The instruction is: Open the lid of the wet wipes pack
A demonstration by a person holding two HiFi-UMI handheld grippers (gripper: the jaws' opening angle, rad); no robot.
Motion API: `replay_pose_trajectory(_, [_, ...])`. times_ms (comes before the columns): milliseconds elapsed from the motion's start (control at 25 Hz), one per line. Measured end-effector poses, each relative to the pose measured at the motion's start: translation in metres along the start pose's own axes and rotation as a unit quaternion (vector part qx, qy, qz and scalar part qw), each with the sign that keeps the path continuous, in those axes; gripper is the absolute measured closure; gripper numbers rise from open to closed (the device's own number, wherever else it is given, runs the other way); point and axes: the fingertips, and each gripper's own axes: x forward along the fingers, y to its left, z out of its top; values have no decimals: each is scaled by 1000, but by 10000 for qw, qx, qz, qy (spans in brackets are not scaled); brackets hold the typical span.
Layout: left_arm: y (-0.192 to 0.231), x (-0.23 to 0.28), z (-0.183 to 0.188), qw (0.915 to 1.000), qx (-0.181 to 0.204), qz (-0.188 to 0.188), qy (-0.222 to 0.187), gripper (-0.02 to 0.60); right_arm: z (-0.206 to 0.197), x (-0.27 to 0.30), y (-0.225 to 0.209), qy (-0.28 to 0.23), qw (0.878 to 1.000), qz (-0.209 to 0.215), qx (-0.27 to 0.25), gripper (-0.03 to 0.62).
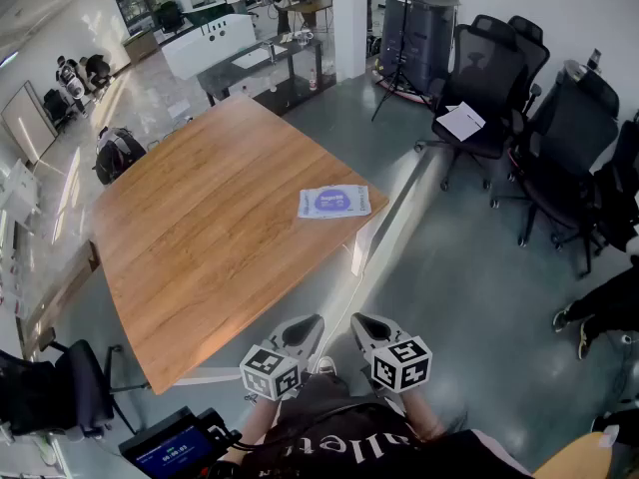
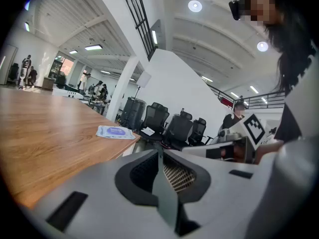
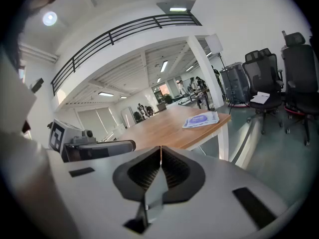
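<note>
I hold my left tongs (image 1: 308, 325) and right tongs (image 1: 361, 324) pressed together, empty, over open floor (image 1: 449, 297). Well apart, the wet wipes pack (image 1: 333, 203) lies by the desk's (image 1: 200, 247) right edge.

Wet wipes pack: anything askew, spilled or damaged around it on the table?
Nothing stands out. The wet wipes pack lies flat near a corner of the wooden table, fully on the surface, nothing spilled. The left hand-held gripper and right hand-held gripper are shut, empty, held off the table.

Left gripper (image 1: 308, 325), right gripper (image 1: 362, 324): jaws together.
</note>
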Motion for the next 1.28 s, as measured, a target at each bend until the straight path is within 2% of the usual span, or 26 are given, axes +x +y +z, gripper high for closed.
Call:
replay_pose_trajectory(240, [39,9,13,9998,47,-171,-53,566,18,35,-6,-62,9997,-218,-84,582])
replay_pose_trajectory(480, [63,14,17,9997,-163,-157,-117,566,26,50,-18,43,9993,-364,-106,583])
replay_pose_trajectory(720, [94,21,14,9989,-430,74,-147,566,30,77,-35,165,9995,-247,-48,583])
replay_pose_trajectory(960, [140,34,37,9956,-650,631,-226,566,50,128,-58,277,9994,124,-182,582])
replay_pose_trajectory(1160, [182,73,52,9918,-734,974,-378,566,85,172,-96,481,9973,370,-422,582])
replay_pose_trajectory(1280, [198,112,60,9903,-832,1068,-303,566,106,196,-128,669,9945,439,-671,582])
